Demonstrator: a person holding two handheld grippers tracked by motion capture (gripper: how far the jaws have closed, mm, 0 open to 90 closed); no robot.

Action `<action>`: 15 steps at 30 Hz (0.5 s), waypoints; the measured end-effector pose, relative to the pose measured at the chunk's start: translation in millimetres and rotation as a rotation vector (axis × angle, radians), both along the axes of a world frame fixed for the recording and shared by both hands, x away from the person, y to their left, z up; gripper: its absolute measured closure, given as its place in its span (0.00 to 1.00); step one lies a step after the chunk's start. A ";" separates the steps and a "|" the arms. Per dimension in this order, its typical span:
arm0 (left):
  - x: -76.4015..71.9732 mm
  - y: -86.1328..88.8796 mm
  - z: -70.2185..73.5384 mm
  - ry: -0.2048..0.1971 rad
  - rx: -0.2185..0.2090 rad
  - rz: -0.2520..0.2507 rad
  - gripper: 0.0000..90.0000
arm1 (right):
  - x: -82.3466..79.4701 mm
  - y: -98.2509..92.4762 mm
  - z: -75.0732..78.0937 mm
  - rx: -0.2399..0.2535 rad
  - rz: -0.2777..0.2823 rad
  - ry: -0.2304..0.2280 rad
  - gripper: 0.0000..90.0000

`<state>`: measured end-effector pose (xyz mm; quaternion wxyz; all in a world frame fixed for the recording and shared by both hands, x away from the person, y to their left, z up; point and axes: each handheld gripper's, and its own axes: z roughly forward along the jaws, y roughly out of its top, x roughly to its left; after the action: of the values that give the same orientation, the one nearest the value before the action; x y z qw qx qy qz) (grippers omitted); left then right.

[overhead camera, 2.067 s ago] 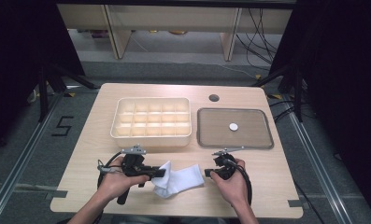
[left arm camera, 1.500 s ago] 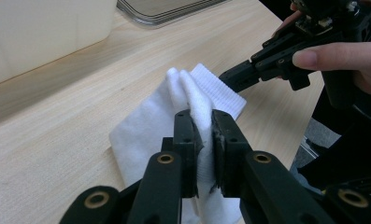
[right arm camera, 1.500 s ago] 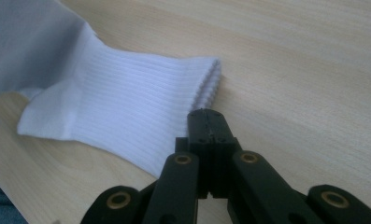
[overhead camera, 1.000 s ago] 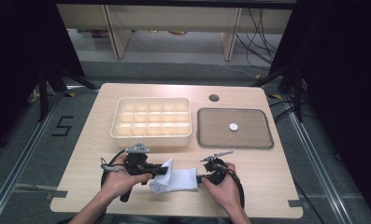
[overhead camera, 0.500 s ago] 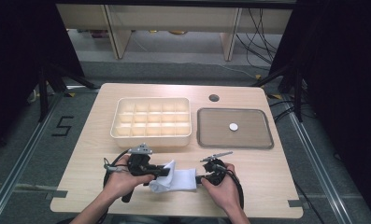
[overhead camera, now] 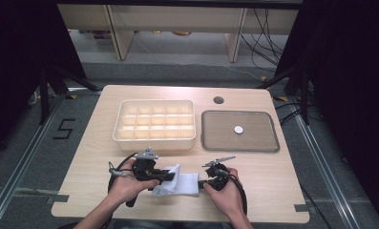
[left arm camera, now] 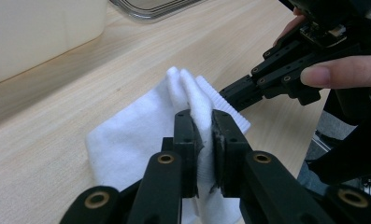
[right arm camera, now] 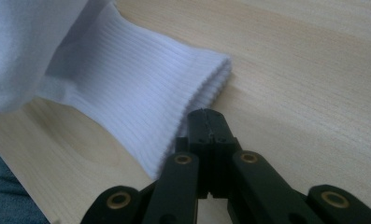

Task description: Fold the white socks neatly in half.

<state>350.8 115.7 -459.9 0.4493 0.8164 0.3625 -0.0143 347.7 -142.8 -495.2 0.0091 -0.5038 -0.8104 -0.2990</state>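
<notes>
two grippers: left gripper (left arm camera: pixel 203 140) fingers pinch white sock (left arm camera: pixel 141 135); right gripper (right arm camera: pixel 210 122) fingers closed beside cuff.

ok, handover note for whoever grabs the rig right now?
Left claw: shut on a fold of the white sock, lifting it slightly.
Right claw: shut, at the ribbed cuff, apparently not gripping it.
Sock lies at the table's near edge, between the hands.
Done: left grip.
Left: probably take the cuff with the right claw, then fold or move the sock.

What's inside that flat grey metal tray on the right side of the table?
One small white round disc lies near the middle of the grey tray; nothing covers its floor.
</notes>
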 end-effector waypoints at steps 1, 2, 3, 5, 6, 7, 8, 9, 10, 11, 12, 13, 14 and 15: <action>0.5 -0.3 -0.4 0.003 -0.002 -0.009 0.90 | 0.0 -0.1 0.5 -0.001 0.001 -0.002 1.00; 0.5 -0.8 -0.6 0.000 -0.001 -0.012 0.90 | 0.6 -0.6 -0.3 -0.008 0.007 -0.007 1.00; 0.0 -1.7 -0.5 -0.005 0.003 -0.005 0.90 | 0.9 -0.9 -0.3 -0.013 0.014 -0.007 1.00; 0.4 -2.7 -0.7 -0.001 0.001 -0.016 0.90 | 0.8 -0.1 -0.3 0.001 0.019 -0.008 1.00; 0.2 -3.1 -0.6 -0.001 0.006 -0.014 0.90 | 0.9 -0.1 -0.3 0.002 0.021 -0.010 1.00; 0.6 -3.3 -0.8 -0.002 0.006 -0.018 0.90 | 1.0 0.0 -0.3 0.002 0.020 -0.011 1.00; 0.6 -3.3 -0.8 -0.002 0.006 -0.018 0.90 | 0.7 0.8 0.8 0.013 0.007 0.004 1.00; 0.5 -4.2 -1.2 -0.004 0.011 -0.010 0.90 | 0.7 0.7 0.9 0.012 0.008 0.002 1.00; 0.8 -4.4 -1.6 -0.002 0.013 -0.011 0.90 | 0.8 0.8 0.7 0.009 0.010 -0.002 1.00; 0.8 -4.4 -1.6 -0.002 0.013 -0.011 0.90 | 0.9 1.2 0.3 0.015 0.018 -0.007 1.00; 1.4 -4.9 -2.3 0.001 0.010 -0.014 0.90 | 0.3 2.4 0.6 0.005 0.001 0.009 1.00; 1.3 -5.3 -2.6 -0.002 0.014 -0.009 0.90 | 0.5 2.8 0.1 0.023 0.023 -0.005 1.00; 1.4 -5.3 -2.7 0.000 0.015 -0.008 0.90 | 0.2 2.9 -0.1 0.002 0.023 -0.010 1.00; 1.7 -5.1 -2.8 0.000 0.018 -0.010 0.90 | 0.9 2.7 -0.6 -0.006 0.027 -0.016 1.00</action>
<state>352.5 110.6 -462.7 0.4418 0.8222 0.3586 -0.0133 348.6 -140.1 -495.7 0.0051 -0.4906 -0.8180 -0.3003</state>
